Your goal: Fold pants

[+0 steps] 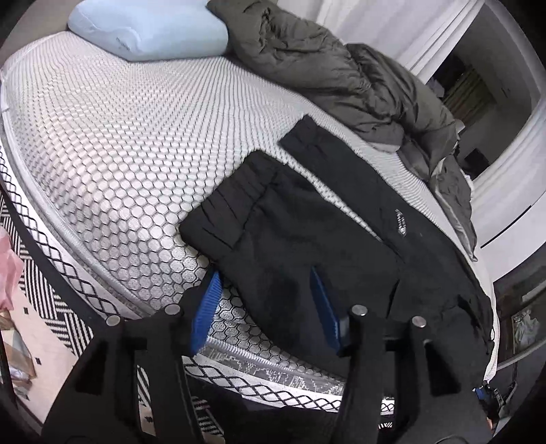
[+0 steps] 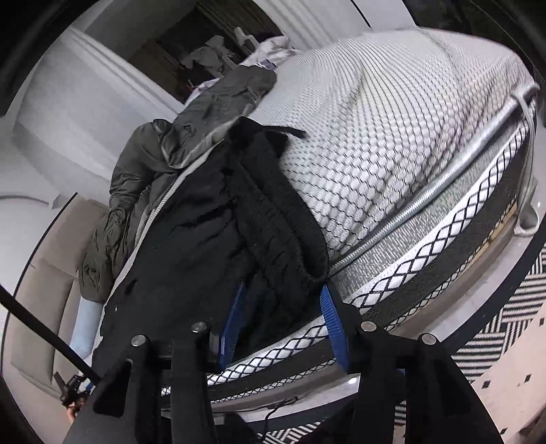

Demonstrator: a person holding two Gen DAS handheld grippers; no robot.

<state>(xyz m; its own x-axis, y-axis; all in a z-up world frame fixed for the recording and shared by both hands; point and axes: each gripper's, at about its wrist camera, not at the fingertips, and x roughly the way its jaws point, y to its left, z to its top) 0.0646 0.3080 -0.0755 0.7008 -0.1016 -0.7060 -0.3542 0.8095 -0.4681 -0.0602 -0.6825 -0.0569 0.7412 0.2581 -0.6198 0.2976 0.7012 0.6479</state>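
Black pants (image 1: 324, 222) lie folded near the mattress (image 1: 119, 136) edge, elastic cuffs toward the bed's middle and a small white logo on top. My left gripper (image 1: 266, 307) is open, its blue pads (image 1: 204, 307) on either side of the pants' near edge, and the cloth lies loosely between them. In the right wrist view the same pants (image 2: 204, 222) bunch along the mattress (image 2: 409, 136) corner and hang over its side. My right gripper (image 2: 283, 324) is open, with a gathered elastic end drooping between its blue pads (image 2: 332, 324) without being pinched.
A light blue pillow (image 1: 146, 30) lies at the head of the bed. A crumpled dark grey duvet (image 1: 341, 75) runs along the far side, beside the pants (image 2: 218, 112). A black-and-white patterned rug (image 2: 505, 307) covers the floor by the bed. A beige cushioned seat (image 2: 41, 290) stands beyond the corner.
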